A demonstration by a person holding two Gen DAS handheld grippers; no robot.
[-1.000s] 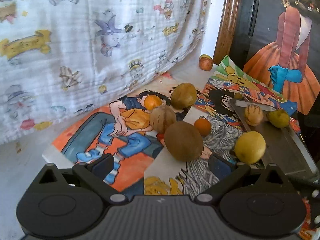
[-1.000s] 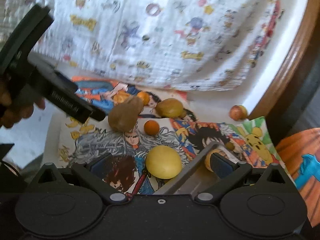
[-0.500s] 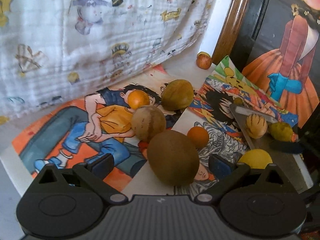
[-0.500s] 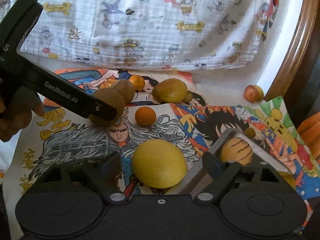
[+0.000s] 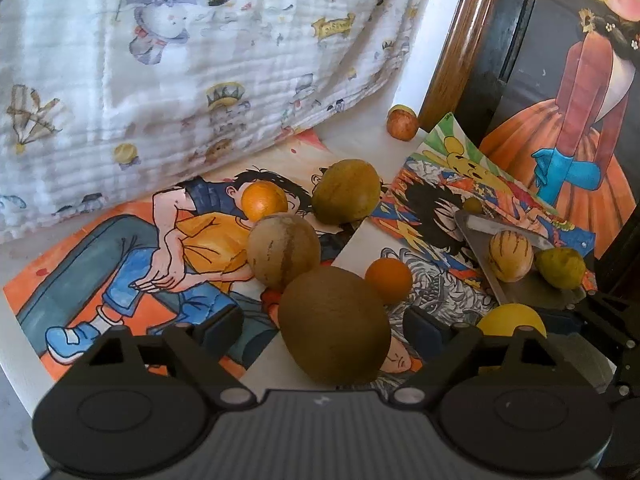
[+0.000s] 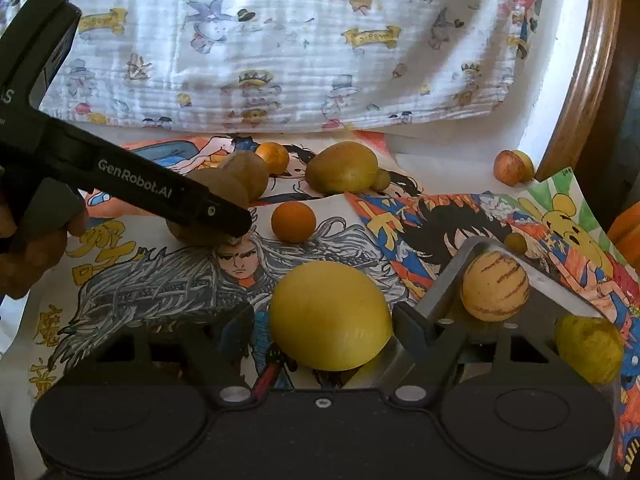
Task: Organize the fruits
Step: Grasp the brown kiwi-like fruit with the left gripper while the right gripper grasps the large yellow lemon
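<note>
Fruit lot lying loose on cartoon-printed paper sheets (image 6: 152, 292) covering the white bench (image 5: 360, 140).

- Left gripper (image 5: 322, 326): fingers standing wide, straddling the large brown oval fruit (image 5: 334, 326) without closing on it; that fruit is resting on the sheets, touching the tan striped round fruit (image 5: 283, 249) behind it.
- Right gripper (image 6: 320, 330): fingers standing wide, flanking the big yellow round fruit (image 6: 330, 316), which is sitting just beside the left rim of the grey metal tray (image 6: 444, 280).
- Tray, toward the bench's right edge, is carrying a small yellow fruit with brown stripes (image 6: 495, 286) and a yellow-green lumpy fruit (image 6: 588, 348).
- Two small orange round fruits (image 6: 293, 222), one lying mid-sheet, the other behind the tan fruit.
- Olive-green oval fruit (image 6: 342, 168) is lying toward the back edge.
- Reddish-yellow small fruit (image 6: 512, 167) is sitting in the back right corner, well apart.
- Person's hand (image 6: 28, 248) is gripping the left tool's handle.
</note>
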